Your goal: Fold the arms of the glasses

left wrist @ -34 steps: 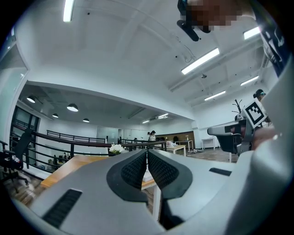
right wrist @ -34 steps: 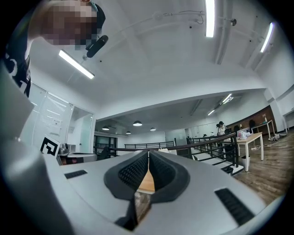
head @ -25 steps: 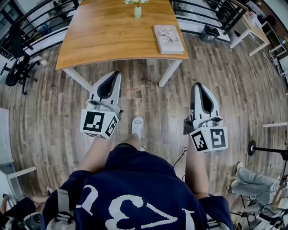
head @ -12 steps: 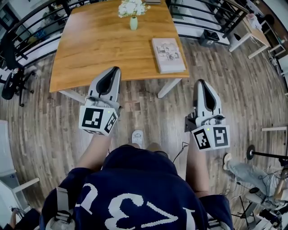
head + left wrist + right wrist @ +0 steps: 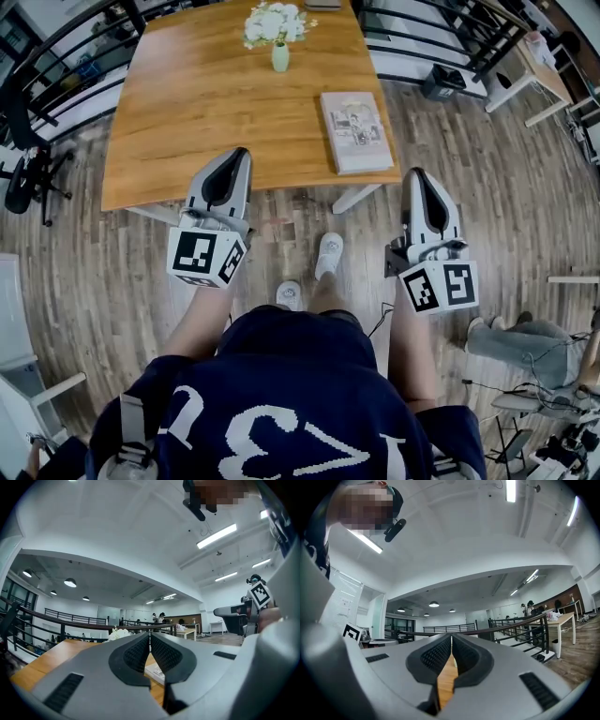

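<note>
Wooden tabletop (image 5: pixel 187 112) carries a book (image 5: pixel 355 131) at its near right corner and a vase (image 5: pixel 279 56) by the far edge. The book's print is too small to read. My left gripper (image 5: pixel 236 156) and right gripper (image 5: pixel 415 175) hover at the near edge, both closed on nothing. I cannot tell where the glasses are.

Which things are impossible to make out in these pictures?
1. Glasses: in no view; the table's far end is cut off by the head view's top edge.
2. Book: cover print too small in the head view.
3. Both gripper views: the jaws hide most of the table.
</note>
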A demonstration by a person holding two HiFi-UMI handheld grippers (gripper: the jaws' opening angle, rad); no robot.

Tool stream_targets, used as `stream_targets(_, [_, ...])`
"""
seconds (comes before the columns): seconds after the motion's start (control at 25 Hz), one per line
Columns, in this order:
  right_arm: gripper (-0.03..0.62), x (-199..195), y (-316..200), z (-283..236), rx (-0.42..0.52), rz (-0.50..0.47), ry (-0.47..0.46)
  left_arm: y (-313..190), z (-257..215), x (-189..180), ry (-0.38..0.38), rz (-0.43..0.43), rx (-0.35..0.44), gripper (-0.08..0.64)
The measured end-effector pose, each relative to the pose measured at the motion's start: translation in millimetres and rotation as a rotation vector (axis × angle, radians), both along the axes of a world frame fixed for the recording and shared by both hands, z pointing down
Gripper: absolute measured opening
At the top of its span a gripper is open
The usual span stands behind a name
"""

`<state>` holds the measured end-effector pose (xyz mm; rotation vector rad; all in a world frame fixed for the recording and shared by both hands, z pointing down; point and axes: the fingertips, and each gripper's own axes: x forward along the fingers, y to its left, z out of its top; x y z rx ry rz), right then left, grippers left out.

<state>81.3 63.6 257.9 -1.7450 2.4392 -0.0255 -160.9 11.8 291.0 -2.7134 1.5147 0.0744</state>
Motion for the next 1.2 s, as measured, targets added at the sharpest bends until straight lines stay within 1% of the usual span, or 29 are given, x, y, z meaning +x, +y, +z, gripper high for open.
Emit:
stream_targets(0.28, [0.029,25,-77,-3,0.016,-0.059,-0.002,-62,-3,23,0.006,-0.059,0.013,0.021])
stream_targets(0.52, [0.029,53,-154,-22,0.045,-0.149,-0.010,-120,-19,49,-0.007,-0.137,0.038,0.021])
stream_targets(0.68, [0.029,68,-196,-23,0.061,-0.211,-0.018,-146,-20,64,-0.008,-0.194,0.052,0.021])
stream_targets(0.88, [0.029,79,-232,-18,0.054,-0.263,-0.033,-169,-15,79,-0.006,-0.241,0.037,0.021])
stream_targets(1.2, [0.029,78,-267,-16,0.052,-0.310,-0.047,-198,-16,83,-0.013,-0.264,0.039,0.021])
